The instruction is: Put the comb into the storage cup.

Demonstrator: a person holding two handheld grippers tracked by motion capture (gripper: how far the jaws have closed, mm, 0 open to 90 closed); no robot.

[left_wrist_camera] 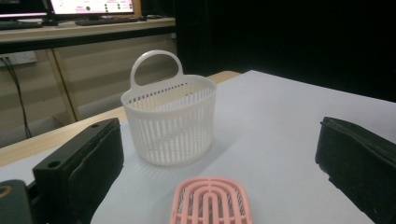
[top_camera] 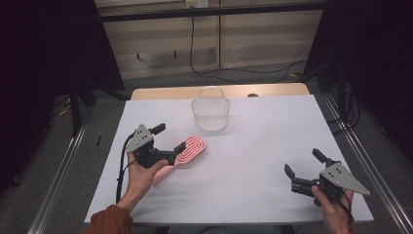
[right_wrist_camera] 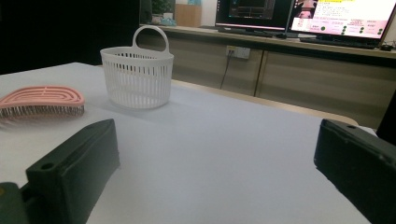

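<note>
With jaws spread wide over the pink brush, lying on the table near the white basket, the left gripper is best lowered squarely before being closed.

Right hand-held gripper gapes wide over the white table; pink brush lies left, white basket stands beyond.

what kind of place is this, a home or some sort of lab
Most likely a lab or recording workspace, not a home. A white-covered table stands among dark curtains and metal rails, lit computer monitors sit on a bench behind, and a person works handheld grippers near a pink hairbrush and white basket.
</note>
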